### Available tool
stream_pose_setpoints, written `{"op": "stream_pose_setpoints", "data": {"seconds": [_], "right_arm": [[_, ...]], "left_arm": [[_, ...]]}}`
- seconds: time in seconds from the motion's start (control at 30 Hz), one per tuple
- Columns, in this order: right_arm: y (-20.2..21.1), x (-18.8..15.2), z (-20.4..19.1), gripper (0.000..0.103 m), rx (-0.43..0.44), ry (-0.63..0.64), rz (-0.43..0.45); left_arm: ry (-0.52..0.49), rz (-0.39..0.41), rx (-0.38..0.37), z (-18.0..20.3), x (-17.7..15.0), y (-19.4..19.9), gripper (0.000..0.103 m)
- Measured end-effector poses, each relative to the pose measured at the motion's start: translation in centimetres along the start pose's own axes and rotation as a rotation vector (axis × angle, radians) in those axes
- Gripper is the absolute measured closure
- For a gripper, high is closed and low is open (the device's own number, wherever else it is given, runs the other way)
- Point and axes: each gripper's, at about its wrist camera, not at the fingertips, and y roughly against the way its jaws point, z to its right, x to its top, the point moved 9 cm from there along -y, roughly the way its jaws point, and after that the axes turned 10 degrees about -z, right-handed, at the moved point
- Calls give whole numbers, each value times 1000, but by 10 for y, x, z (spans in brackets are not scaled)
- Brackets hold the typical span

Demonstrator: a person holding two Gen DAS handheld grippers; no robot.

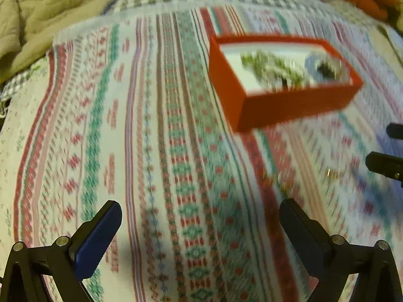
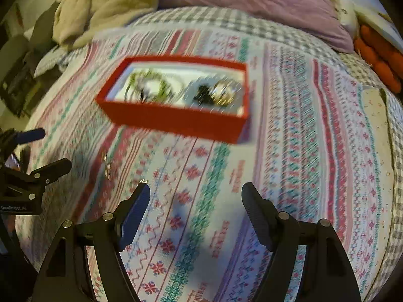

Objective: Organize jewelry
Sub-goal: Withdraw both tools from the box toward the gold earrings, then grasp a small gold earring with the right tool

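Both my left gripper (image 1: pixel 200 216) and right gripper (image 2: pixel 195 196) gape empty, and the small gold pieces (image 2: pixel 107 167) could snag or sink into the patterned blanket (image 2: pixel 289 151) before reaching the red box (image 2: pixel 173 119).

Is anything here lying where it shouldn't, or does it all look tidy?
Mostly tidy: the red box holds green beads and other jewelry. But a few small gold pieces lie loose on the patterned cloth, outside the box, near the open left gripper. Blur hides what they are.

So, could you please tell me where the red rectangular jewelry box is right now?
The red rectangular jewelry box sits on the patterned striped blanket, ahead of both open grippers: upper right in the left wrist view, upper centre-left in the right.
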Motion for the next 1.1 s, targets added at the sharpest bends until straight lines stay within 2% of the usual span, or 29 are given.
{"op": "stream_pose_setpoints", "data": {"seconds": [0.23, 0.37, 0.47, 0.53, 0.6, 0.9, 1.1], "right_arm": [[-30, -20, -22, 25, -11, 78, -53], [-36, -19, -28, 25, -26, 113, -29], [-40, -17, -29, 16, -26, 105, -18], [-45, -16, -28, 5, -32, 101, -9], [-49, -16, -28, 0, -21, 96, -4], [-51, -11, -33, 2, -14, 101, 22], [-48, -2, -49, 23, 16, 179, 43]], "left_arm": [[-62, -69, 16, 6, -31, -29, 1], [-74, 8, 0, 7, -34, -28, 0], [-60, 17, -8, 6, -34, -28, 0], [-56, 20, -7, 6, -33, -28, 0], [-55, 21, -5, 7, -32, -29, 0], [-73, 39, -4, 9, -29, -28, 0], [-99, 43, -25, 17, -26, -25, 0]]}}
